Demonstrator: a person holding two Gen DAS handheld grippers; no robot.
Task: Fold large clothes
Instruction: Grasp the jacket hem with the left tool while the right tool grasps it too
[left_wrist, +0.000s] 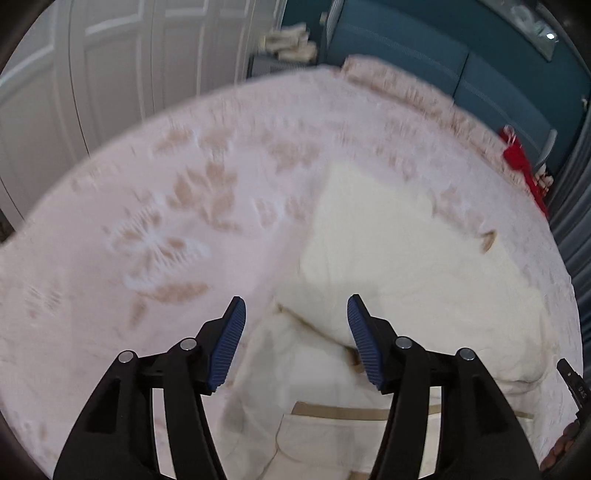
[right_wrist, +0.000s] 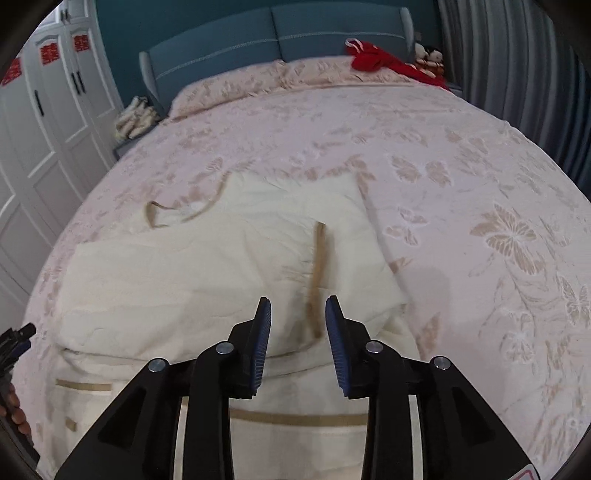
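Note:
A large cream garment (right_wrist: 207, 269) with tan trim lies partly folded on the pink floral bedspread (right_wrist: 461, 177). A tan strap (right_wrist: 318, 273) lies across its upper layer and a tan loop (right_wrist: 155, 216) sits at its far left. My right gripper (right_wrist: 298, 321) is open and empty, just above the garment near the strap's lower end. My left gripper (left_wrist: 295, 325) is open and empty, above the garment's left edge (left_wrist: 388, 258), where a fold meets the lower pocket panel (left_wrist: 332, 432). The other gripper's tip shows at the left edge of the right wrist view (right_wrist: 14, 343).
A blue padded headboard (right_wrist: 277, 40) stands at the far end of the bed. Red cloth (right_wrist: 384, 61) and small dolls lie at the far right corner. White wardrobe doors (right_wrist: 48, 122) stand left. Grey curtains (right_wrist: 517, 74) hang right. A nightstand with pale items (right_wrist: 135, 114) is beside the bed.

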